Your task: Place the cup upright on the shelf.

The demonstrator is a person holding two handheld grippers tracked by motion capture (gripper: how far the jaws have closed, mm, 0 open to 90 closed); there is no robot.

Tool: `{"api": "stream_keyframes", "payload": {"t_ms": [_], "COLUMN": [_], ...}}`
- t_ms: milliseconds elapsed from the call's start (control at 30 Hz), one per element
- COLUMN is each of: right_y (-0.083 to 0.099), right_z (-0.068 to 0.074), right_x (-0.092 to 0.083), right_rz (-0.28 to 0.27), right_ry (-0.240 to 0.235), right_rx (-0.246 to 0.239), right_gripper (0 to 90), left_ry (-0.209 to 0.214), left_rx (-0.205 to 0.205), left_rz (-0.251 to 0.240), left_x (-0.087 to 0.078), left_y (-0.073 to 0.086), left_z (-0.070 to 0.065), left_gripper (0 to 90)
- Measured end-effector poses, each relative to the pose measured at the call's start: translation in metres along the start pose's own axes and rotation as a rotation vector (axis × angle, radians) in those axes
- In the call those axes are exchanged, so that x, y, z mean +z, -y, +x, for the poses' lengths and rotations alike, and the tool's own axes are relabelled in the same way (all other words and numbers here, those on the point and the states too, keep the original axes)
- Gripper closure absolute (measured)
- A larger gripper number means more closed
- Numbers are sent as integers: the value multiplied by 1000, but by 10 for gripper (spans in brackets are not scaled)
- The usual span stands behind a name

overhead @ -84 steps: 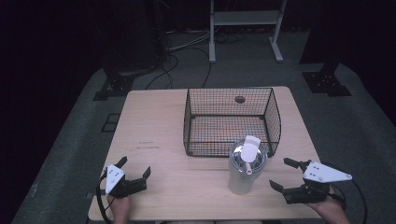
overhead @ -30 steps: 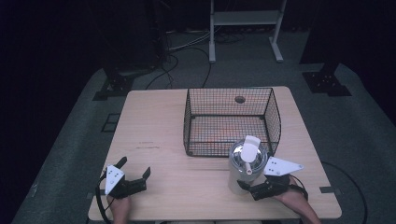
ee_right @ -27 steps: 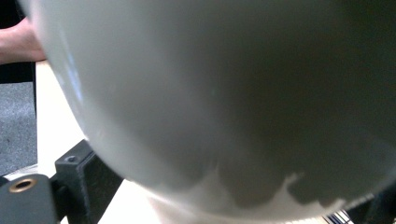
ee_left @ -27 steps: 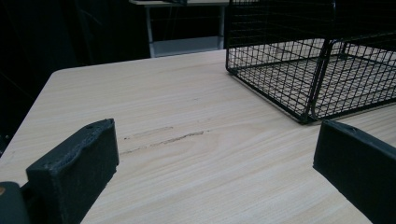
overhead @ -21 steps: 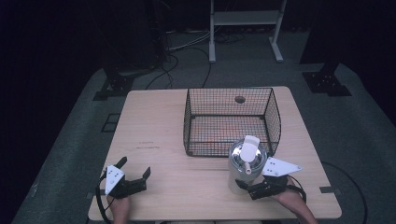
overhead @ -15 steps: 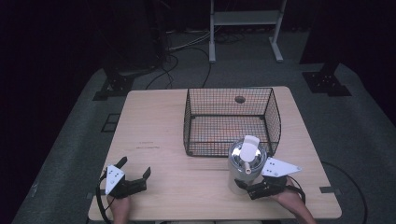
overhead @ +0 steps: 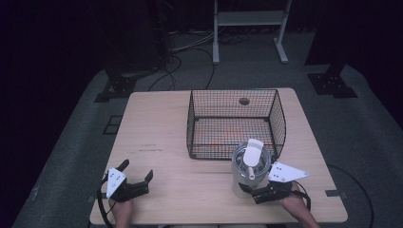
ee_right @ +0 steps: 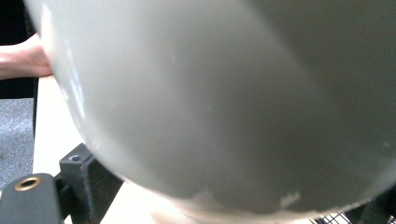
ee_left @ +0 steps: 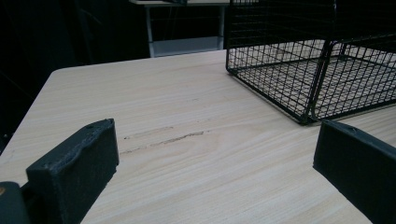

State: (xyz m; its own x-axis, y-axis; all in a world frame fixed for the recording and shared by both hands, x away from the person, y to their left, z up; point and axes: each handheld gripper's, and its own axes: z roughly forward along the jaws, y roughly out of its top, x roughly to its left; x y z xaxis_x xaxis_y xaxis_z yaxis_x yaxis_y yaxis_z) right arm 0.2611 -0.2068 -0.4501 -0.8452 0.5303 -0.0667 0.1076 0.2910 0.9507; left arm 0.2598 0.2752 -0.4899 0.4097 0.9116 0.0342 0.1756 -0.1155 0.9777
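- The work in hand is judged to be the seizing of the tumbler (overhead: 249,167), a pale lidded cup that stands upright on the table (overhead: 157,123) near its front edge, just in front of the wire basket's (overhead: 235,121) near right corner.
- The right gripper (overhead: 263,192) is set low against the tumbler's right front side; in the right gripper view the pale wall (ee_right: 224,102) lies between the jaws, one dark jaw being seen at the lower left.
- Whether the jaws are already pressed onto the wall cannot be told from these pictures; no gap can be made out.
- For a good hold, the jaws are best kept level and square to the round wall, and closed slowly so that the cup is not pushed over or slid toward the basket.
- A smooth, curved wall is likely to slip; a grip lower on the body, below the lid (overhead: 251,156), is judged safer than one at the rim.
- The lift should be made straight up before any move toward the basket, since the mesh stands very close.
- The left gripper (overhead: 135,183) rests on the table at the front left, its jaws spread wide with nothing between them; in the left gripper view bare wood and the basket's corner (ee_left: 308,116) are seen.
- Against the earliest picture, the right gripper is found moved from the right edge of the table to the tumbler; the tumbler, the basket and the left gripper are unchanged in place.
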Motion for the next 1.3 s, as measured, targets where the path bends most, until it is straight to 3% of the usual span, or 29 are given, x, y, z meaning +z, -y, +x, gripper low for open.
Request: {"api": "stream_keyframes", "payload": {"t_ms": [333,800,1133,1300], "right_y": [-11,-37,-69,-81], "right_z": [-4,-10,-15,-19], "right_x": [-3,-4,6,10], "right_rz": [-42,-54,-55,-66], "right_ry": [-23,-52,-87,-103], "right_rx": [24,5,-33,-28], "right_gripper": [91,91,91,91], "left_ry": [3,4,6,7], "left_rx": [-3,-3,-9,-10], "left_rz": [-4,-4,-10,-12], "left_x": [0,-1,-1,-1], "left_y": [0,0,0,0], "left_z": [0,0,1,1], "left_gripper": [0,0,0,0]}}
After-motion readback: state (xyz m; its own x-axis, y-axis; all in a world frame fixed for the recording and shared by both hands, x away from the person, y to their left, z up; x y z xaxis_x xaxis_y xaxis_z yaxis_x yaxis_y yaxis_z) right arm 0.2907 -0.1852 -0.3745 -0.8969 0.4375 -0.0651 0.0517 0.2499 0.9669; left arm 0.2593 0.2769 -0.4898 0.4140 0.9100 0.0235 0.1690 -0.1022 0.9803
